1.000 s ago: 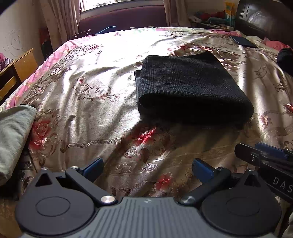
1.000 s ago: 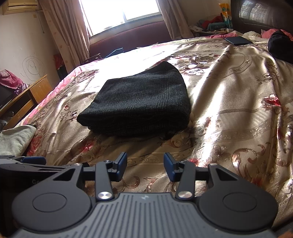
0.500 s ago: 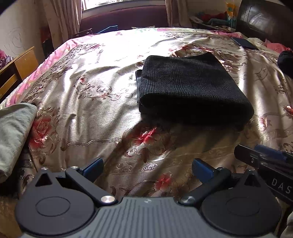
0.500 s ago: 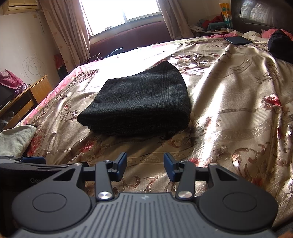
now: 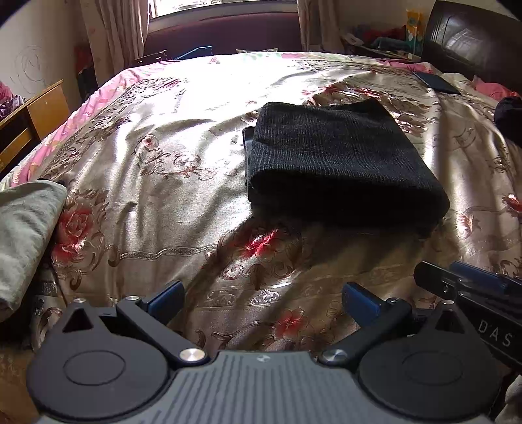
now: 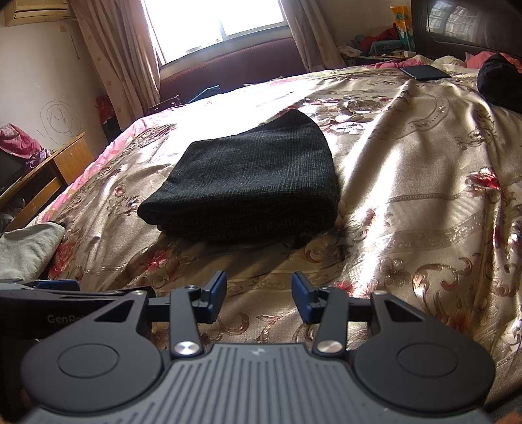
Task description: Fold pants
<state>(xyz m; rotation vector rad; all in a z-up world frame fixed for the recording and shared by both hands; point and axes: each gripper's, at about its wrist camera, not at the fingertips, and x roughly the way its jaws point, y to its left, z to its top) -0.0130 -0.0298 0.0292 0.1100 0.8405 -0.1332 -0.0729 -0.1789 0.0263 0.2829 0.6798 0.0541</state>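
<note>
The black pants (image 5: 336,159) lie folded into a thick rectangle in the middle of the floral bedspread (image 5: 163,182); they also show in the right wrist view (image 6: 251,182). My left gripper (image 5: 262,301) is open and empty, low over the bed's near edge, well short of the pants. My right gripper (image 6: 258,295) is open and empty, also short of the pants. The right gripper shows at the lower right of the left wrist view (image 5: 469,290). The left gripper's body shows at the lower left of the right wrist view (image 6: 58,293).
A grey-green cloth (image 5: 23,231) lies at the bed's left edge. A wooden desk (image 6: 49,173) stands to the left. A dark garment (image 6: 499,81) and a dark flat object (image 6: 424,71) lie near the headboard (image 6: 463,26). A window with curtains is at the back.
Both grippers have stayed nearly still; the left view has shifted very slightly. The pants have not moved.
</note>
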